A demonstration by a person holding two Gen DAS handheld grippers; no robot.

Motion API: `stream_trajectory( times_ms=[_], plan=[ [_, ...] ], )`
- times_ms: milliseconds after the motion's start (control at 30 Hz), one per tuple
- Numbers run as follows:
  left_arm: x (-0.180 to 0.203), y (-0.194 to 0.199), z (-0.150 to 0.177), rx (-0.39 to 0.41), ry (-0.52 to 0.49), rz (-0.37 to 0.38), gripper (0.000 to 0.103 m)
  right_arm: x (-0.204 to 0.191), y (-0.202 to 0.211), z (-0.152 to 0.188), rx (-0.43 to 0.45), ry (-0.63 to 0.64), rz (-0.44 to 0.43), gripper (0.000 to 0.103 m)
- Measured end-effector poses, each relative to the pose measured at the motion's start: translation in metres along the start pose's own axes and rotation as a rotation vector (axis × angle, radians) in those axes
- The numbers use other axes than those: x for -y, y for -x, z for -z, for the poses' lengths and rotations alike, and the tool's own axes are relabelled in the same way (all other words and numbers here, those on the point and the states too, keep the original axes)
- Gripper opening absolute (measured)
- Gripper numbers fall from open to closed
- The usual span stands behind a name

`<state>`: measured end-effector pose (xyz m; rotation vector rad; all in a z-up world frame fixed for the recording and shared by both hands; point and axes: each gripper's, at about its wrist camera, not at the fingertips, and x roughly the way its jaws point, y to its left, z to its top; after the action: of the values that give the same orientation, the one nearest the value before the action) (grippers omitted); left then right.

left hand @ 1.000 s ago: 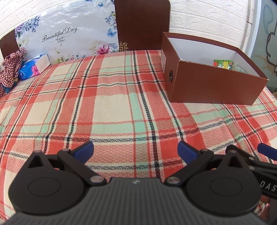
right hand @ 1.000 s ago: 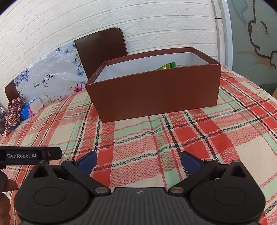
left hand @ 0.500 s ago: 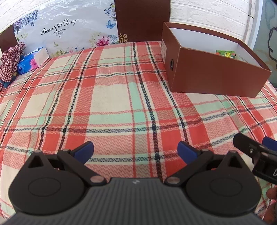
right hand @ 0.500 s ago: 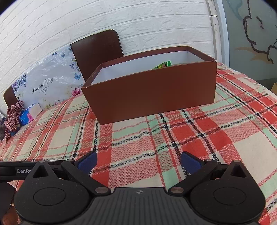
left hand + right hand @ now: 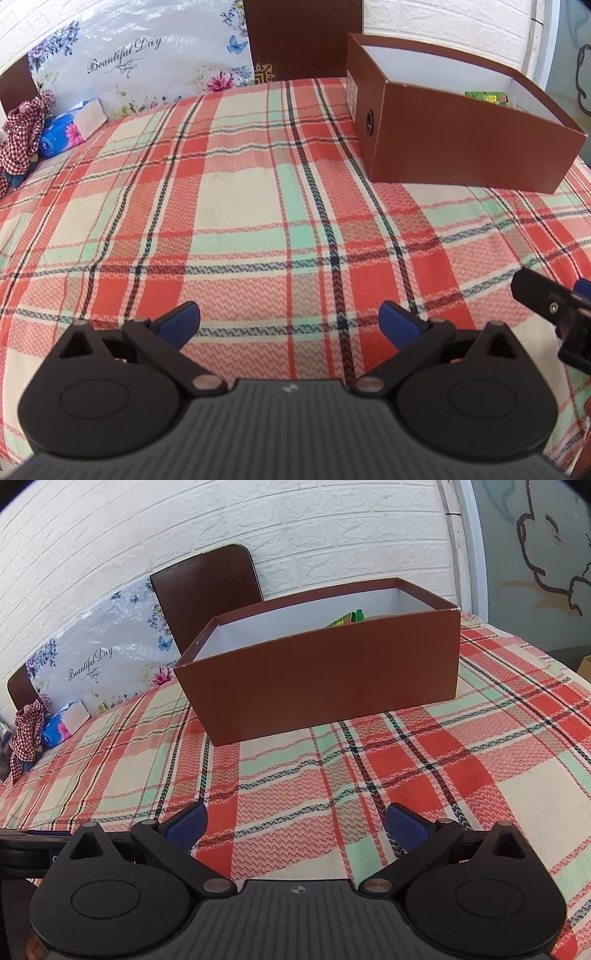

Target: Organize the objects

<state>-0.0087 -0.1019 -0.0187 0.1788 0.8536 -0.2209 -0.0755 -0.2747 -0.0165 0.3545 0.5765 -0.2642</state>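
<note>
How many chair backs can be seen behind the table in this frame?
2. One dark brown chair back stands behind the brown box, beside the floral panel; another chair back peeks out at that panel's far-left end. More could be hidden behind it.

Left gripper (image 5: 289,325): matte black body, ribbed dark grey central housing with a small pale mark at its top edge. Two round black side discs, each with a recessed circle. Two black triangular lugs with triangular cut-outs, each topped by a small silver screw. Angled black linkage arms on silver pivot pins. Blue pads (image 5: 180,320) at the tips.

Right gripper (image 5: 296,825): same build and colours; ribbed grey housing with a small round emblem, black discs, silver pins, blue pads (image 5: 406,826). Seen from the left wrist camera, its edge shows a black bar with one silver screw.
</note>
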Motion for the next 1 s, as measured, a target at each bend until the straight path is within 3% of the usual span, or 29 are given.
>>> stream_trajectory(
  times_ms=[233,1000],
  plan=[
    [-0.003,-0.017,0.007,-0.090,0.026,0.029,0.103,0.002,-0.005,0.003,-0.025,-0.011,-0.007,0.102],
    [-0.007,-0.022,0.011,-0.060,0.059,0.037,0.103,0.001,-0.011,0.006,-0.040,0.005,-0.007,0.102]
  ],
)
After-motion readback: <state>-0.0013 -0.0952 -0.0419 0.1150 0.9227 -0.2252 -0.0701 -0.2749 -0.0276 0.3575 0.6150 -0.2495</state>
